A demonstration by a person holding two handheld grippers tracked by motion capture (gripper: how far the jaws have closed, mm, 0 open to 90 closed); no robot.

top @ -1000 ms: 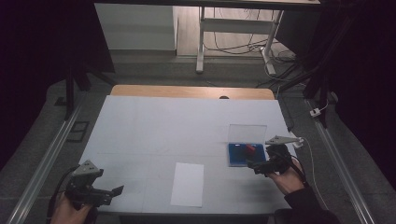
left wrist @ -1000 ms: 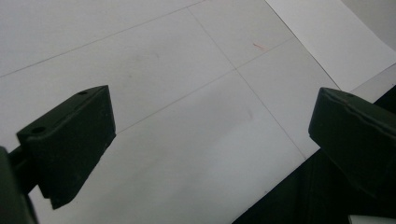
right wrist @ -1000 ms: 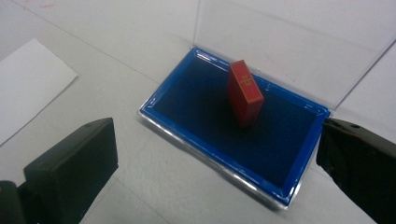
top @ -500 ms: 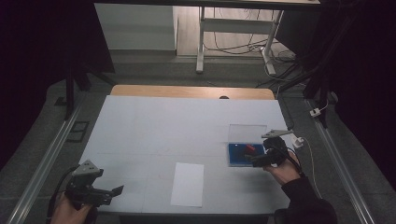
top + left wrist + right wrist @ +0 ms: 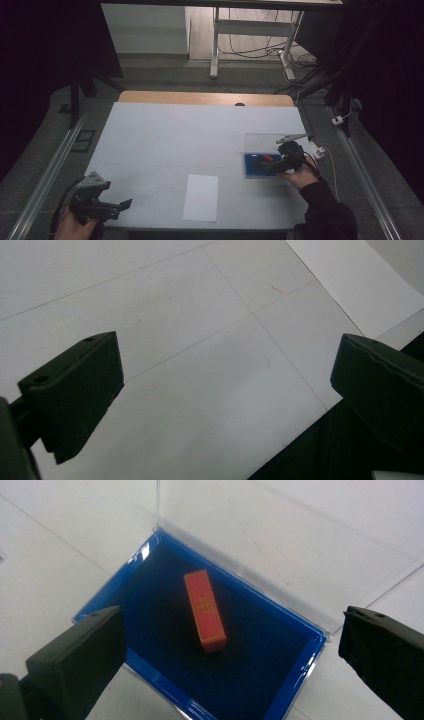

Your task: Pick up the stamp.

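A shallow blue box [image 5: 256,167] with a dark lining and a clear lid [image 5: 265,141] standing open lies on the right of the white table. In it rests a small red block [image 5: 204,610] with a yellow grid mark, seen also as a red block [image 5: 267,158] from above. My right gripper [image 5: 274,165] hovers open over the box's right side, its jaws wide either side of the blue box [image 5: 130,580], touching nothing. My left gripper [image 5: 122,204] is open and empty low at the table's front left corner, above bare table [image 5: 200,365].
A white sheet of paper [image 5: 201,196] lies near the front edge at the middle, its corner showing as paper [image 5: 360,285] in the left gripper view. A wooden strip [image 5: 200,98] borders the far edge. Metal rails [image 5: 45,175] run along both sides of the table.
My right gripper has moved forward and left from beside the box to just over it. The left gripper has barely shifted.
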